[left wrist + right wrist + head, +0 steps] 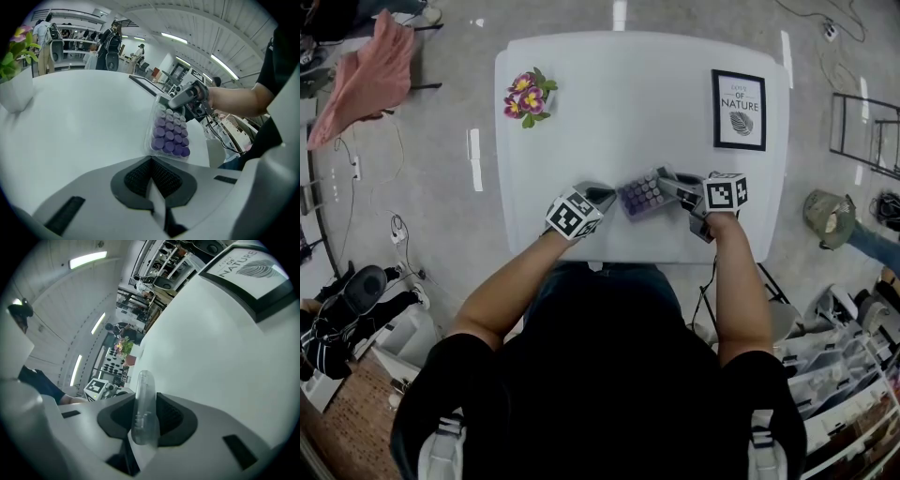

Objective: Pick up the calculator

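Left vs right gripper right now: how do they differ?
The right gripper clamps the clear edge of the calculator; the left gripper is shut on nothing. In the head view the left gripper sits at the calculator's left end, the right gripper at its right. Both are near the front edge of the white table, pointing at the calculator.

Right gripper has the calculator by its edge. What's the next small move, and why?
Probably raise the right gripper a little, straight up, keeping the grip. Its jaws are closed on the clear edge of the calculator, which seems already tipped up from the table. The left gripper is shut, holds nothing and sits just short of the calculator's near end, so nothing seems to block a lift.
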### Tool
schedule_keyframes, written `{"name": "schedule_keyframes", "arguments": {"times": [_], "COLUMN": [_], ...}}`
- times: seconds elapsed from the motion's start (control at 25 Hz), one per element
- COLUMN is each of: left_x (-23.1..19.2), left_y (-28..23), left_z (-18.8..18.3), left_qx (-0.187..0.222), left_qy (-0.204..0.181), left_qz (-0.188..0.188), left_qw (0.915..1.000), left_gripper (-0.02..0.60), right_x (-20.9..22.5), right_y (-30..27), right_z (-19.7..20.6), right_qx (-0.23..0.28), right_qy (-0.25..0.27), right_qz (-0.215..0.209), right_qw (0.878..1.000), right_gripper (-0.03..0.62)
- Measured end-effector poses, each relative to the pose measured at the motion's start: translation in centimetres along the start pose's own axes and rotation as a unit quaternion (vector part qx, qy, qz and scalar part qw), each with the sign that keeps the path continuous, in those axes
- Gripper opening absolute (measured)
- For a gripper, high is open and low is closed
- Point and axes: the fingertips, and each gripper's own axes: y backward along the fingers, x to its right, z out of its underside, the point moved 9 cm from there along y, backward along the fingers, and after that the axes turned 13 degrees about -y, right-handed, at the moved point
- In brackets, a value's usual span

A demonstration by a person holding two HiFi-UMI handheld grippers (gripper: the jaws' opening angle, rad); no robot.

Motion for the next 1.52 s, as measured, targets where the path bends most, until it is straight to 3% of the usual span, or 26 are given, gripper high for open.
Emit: {"name": "schedule_keyframes", "arguments": {"times": [0.24, 0.44, 1.16, 1.52], "left_x": [0.1, -0.1, 1.2, 2.9], "left_y": [0.1, 1.9, 10.6, 14.8], "left_z": [0.0, -1.1, -7.0, -8.3], "left_qx": [0.000, 0.013, 0.079, 0.104], "left_qy": [-0.018, -0.031, -0.091, -0.128], "left_qz": [0.006, -0.002, -0.026, -0.040], "left_qw": [0.9998, 0.9994, 0.9923, 0.9855], "left_gripper": [0.017, 0.017, 0.017, 0.018], "right_x": [-0.5, -2.6, -11.5, -14.7], "right_y": [0.4, 1.2, 6.1, 9.4], "right_z": [0.8, 1.2, 2.0, 3.9], "right_qx": [0.000, 0.030, 0.124, 0.178], "right_qy": [0.012, 0.006, 0.061, 0.061], "right_qz": [0.014, -0.017, -0.026, -0.012], "right_qw": [1.000, 0.999, 0.990, 0.982], "right_gripper": [0.115, 0.115, 0.115, 0.115]}}
